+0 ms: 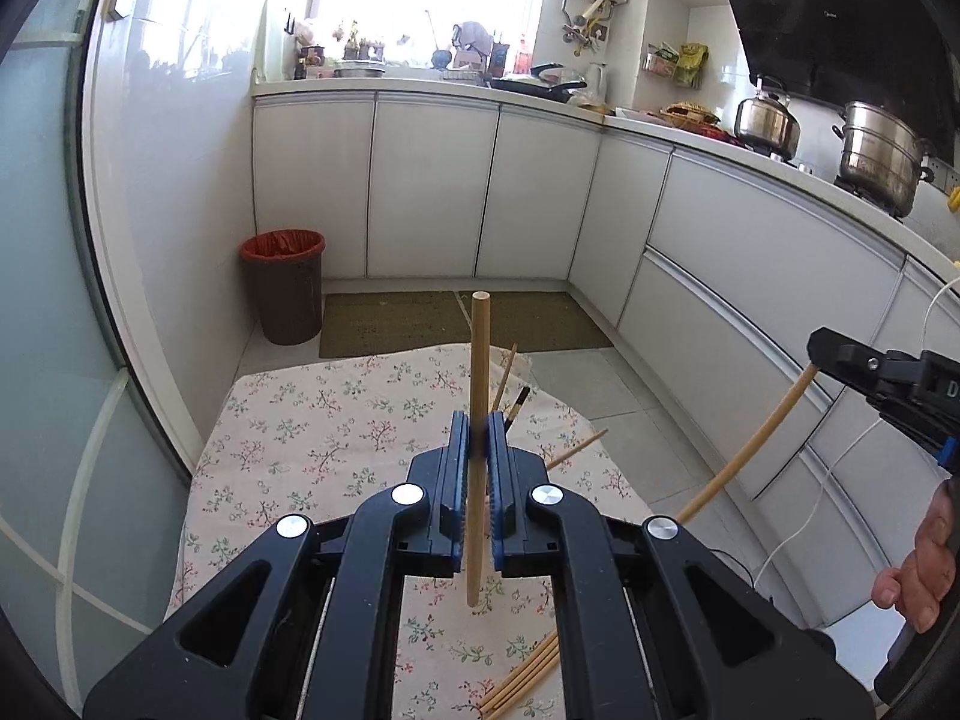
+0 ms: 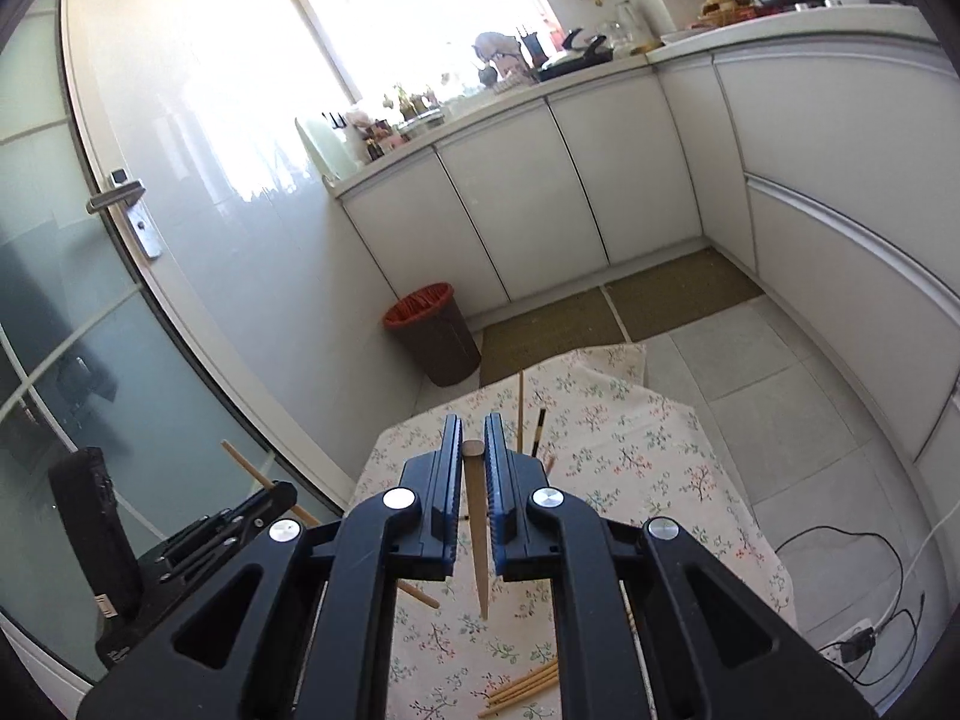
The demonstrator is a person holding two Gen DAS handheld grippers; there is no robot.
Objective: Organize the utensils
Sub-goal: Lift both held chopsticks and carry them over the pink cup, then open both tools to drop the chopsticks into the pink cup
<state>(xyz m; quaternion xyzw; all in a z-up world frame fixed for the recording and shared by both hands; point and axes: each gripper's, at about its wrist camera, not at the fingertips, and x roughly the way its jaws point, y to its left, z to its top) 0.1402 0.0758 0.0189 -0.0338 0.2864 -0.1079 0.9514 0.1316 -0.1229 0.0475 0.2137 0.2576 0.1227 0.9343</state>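
**Both grippers holding a chopstick each, above the floral cloth**

Left gripper (image 1: 478, 441) has its blue jaws clamped on a wooden chopstick (image 1: 478, 420) that stands nearly upright at frame centre, blunt end up, tip hanging above the floral tablecloth (image 1: 312, 438). Right gripper (image 2: 474, 450) is the same deal: jaws closed on a second chopstick (image 2: 478, 534), tapered end pointing down over the cloth.

In the left wrist view the right gripper (image 1: 840, 354) pokes in from the right edge with its chopstick (image 1: 750, 444) angling down toward the frame's centre. A hand (image 1: 918, 564) shows at lower right.

More chopsticks lie in a bundle (image 1: 522, 684) at the bottom of the frame on the cloth's near part, and a few others (image 1: 510, 384) stick up just past the jaws near the cloth's far edge.

Room-wise: bare floor tiles (image 1: 606, 384) to the right of the cloth, white cabinets (image 1: 432, 192) beyond, a brown trash bin (image 1: 285, 288) with a red liner at left-centre against the wall. A glass door (image 2: 72, 324) runs close along the cloth's left edge.
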